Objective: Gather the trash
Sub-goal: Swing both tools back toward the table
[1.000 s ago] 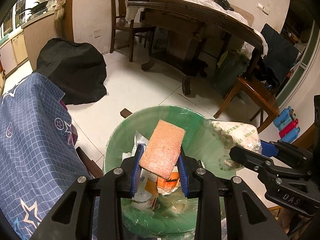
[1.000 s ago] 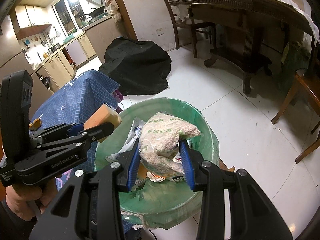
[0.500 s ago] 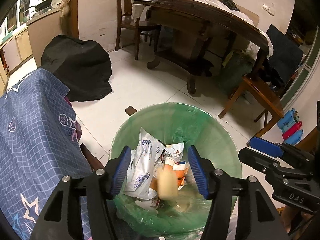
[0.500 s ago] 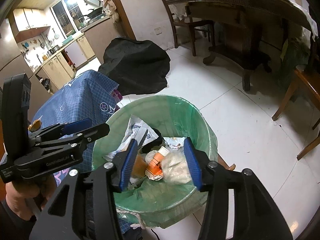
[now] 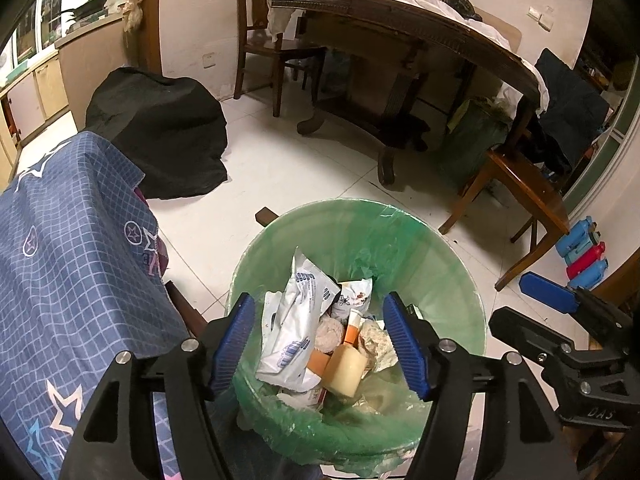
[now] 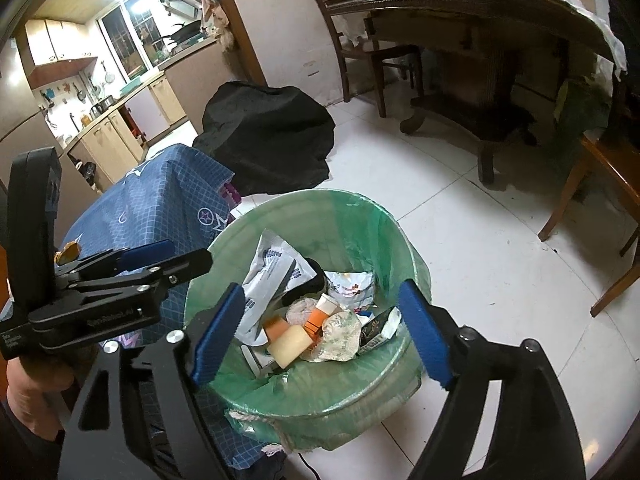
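Observation:
A bin with a green liner (image 5: 400,232) (image 6: 360,208) stands on the white floor below both grippers. My left gripper (image 5: 318,308) (image 6: 188,254) hovers over it, its jaws opening with nothing between them. My right gripper (image 6: 320,292) (image 5: 516,300) hangs beside it, its jaws also opening and empty. In the bin lie a yellow-and-orange sponge (image 5: 346,372) (image 6: 290,340), a clear bag of grains (image 6: 338,336), a white wrapper (image 5: 296,320) (image 6: 268,268) and other rubbish.
A blue chequered cloth with stars (image 5: 60,260) covers something just left of the bin. Behind it sits a black covered mound (image 5: 160,132). A dark wooden table (image 5: 400,20) and chairs (image 5: 520,184) stand beyond, with blue and red bottles (image 5: 584,252) at the right wall.
Both grippers opened. The sponge fell from the left one and the bag of grains from the right one into the bin, where both now lie.

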The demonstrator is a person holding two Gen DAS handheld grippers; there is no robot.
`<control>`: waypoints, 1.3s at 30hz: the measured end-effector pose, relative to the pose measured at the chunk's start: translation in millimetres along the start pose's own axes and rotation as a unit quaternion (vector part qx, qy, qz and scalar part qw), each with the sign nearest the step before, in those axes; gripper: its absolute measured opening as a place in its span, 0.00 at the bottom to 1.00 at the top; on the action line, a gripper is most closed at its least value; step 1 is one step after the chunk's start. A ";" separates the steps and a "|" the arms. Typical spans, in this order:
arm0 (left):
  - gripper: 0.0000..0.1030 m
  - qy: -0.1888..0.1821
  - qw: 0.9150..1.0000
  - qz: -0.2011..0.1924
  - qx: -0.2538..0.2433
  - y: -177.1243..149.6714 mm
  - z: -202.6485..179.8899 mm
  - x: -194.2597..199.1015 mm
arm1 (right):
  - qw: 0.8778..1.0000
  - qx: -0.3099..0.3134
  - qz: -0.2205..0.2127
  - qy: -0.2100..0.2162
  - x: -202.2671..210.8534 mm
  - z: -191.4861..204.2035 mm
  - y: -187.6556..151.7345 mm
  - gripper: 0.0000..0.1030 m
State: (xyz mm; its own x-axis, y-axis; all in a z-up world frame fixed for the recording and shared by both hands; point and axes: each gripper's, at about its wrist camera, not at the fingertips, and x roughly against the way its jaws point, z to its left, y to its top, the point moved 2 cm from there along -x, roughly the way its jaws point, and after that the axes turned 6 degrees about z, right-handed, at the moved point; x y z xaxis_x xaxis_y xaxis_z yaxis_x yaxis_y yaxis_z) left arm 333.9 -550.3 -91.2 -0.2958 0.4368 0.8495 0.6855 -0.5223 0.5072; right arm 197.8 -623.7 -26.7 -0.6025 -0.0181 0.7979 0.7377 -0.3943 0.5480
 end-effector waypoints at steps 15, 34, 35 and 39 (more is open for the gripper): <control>0.73 0.014 0.999 -0.040 0.015 -56.2 58.7 75.5 | 0.997 0.032 -0.060 0.037 44.4 42.8 -40.0 0.88; 0.79 0.216 0.918 -0.070 0.326 -244.1 452.9 220.1 | 0.973 0.179 -0.010 0.143 6.7 233.7 -77.2 0.91; 0.80 0.212 0.914 -0.066 0.340 -251.2 470.7 222.5 | 0.972 0.182 -0.007 0.145 3.0 241.7 -76.5 0.92; 0.80 0.184 0.910 -0.068 0.366 -263.4 516.1 231.6 | 0.967 0.203 0.009 0.156 -10.7 270.6 -76.0 0.92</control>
State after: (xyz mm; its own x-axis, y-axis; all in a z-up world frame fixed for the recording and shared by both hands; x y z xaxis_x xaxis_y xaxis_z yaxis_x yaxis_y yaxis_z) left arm 428.2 66.4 -102.8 -0.5217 0.1151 0.8453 0.8452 0.2044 0.4938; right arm 230.6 -344.9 -9.0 -0.6050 -0.3234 0.7276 0.7690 -0.0006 0.6392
